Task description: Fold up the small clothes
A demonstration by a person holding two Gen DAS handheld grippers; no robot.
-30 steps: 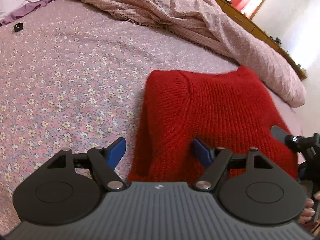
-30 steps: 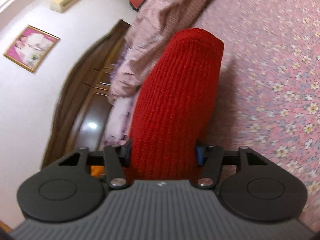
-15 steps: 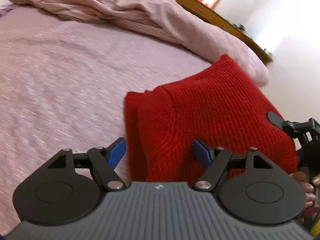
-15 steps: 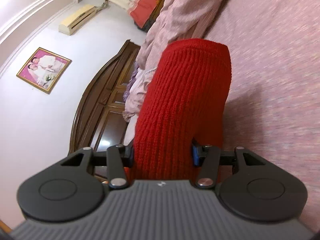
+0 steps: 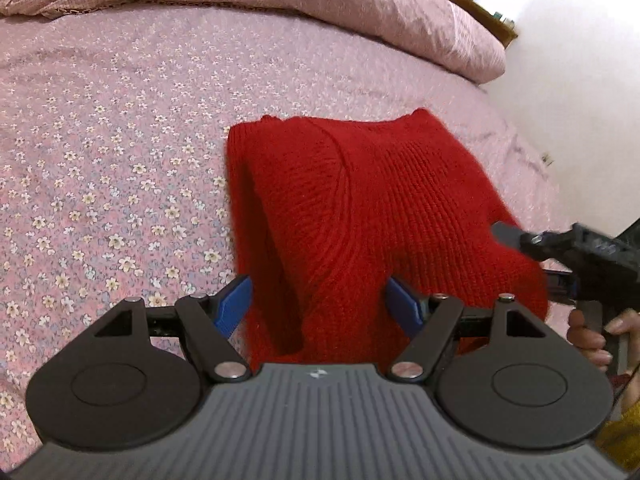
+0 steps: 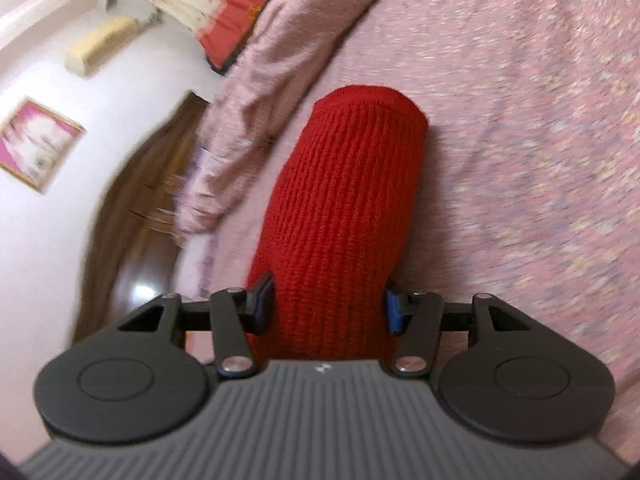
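A folded red knit sweater (image 5: 372,200) lies on the pink flowered bedsheet (image 5: 100,140). My left gripper (image 5: 320,304) is open, its blue fingertips (image 5: 236,300) on either side of the sweater's near edge, fabric between them. My right gripper (image 6: 326,304) is shut on the sweater (image 6: 344,208), whose bulk fills the gap between its blue pads. The right gripper also shows at the right of the left wrist view (image 5: 560,248), at the sweater's right edge, held by a hand.
A rumpled pink quilt (image 5: 320,0) lies along the far side of the bed. A white wall (image 5: 580,80) is to the right. In the right wrist view there is a dark wooden headboard (image 6: 132,208), a framed picture (image 6: 36,144) and red-trimmed curtains (image 6: 228,24).
Both grippers have shifted with the sweater's near edge, lifting it a little then lowering it. The left jaws stay open, the right stays shut on the knit.
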